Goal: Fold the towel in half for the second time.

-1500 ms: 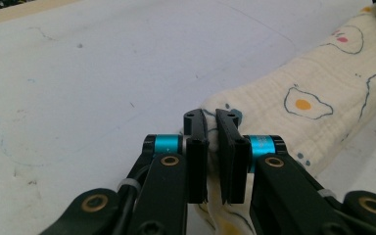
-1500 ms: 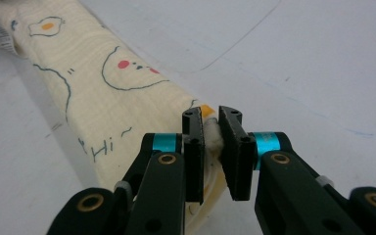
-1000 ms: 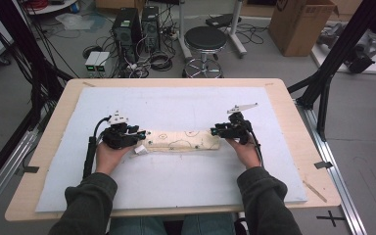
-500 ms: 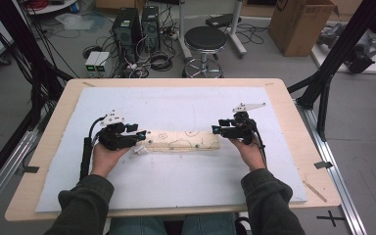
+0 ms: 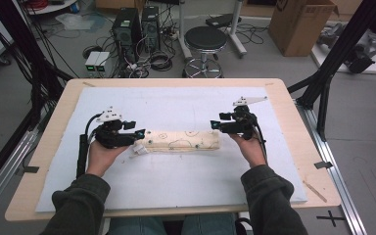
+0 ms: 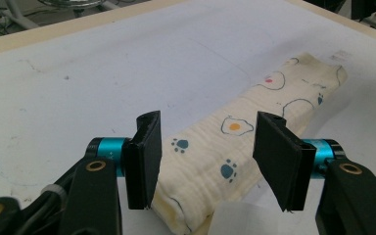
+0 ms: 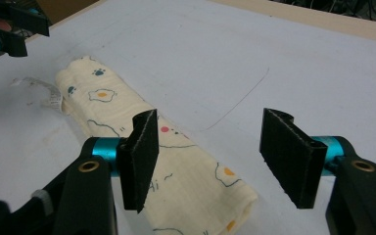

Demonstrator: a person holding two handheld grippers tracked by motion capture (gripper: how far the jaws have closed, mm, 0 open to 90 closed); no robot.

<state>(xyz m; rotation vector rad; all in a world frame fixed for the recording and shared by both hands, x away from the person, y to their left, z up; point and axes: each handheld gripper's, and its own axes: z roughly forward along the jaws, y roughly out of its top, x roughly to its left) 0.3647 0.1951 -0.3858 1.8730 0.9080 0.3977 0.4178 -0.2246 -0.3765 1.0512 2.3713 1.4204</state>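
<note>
The folded cloth (image 5: 182,141), cream with fried eggs and paw prints, lies flat as a long narrow bar across the middle of the white mat (image 5: 176,196) on the desk (image 5: 293,142), one end at nine o'clock, the other at three. The left tool (image 5: 138,134) stands at the nine o'clock end and the right tool (image 5: 215,125) at the three o'clock end, matched so the fold could be set down evenly. Both have just been opening: in each gripper view the jaws stand spread, the left astride the cloth's end and seemingly clear of it, and the right with the cloth below its left jaw.
</note>
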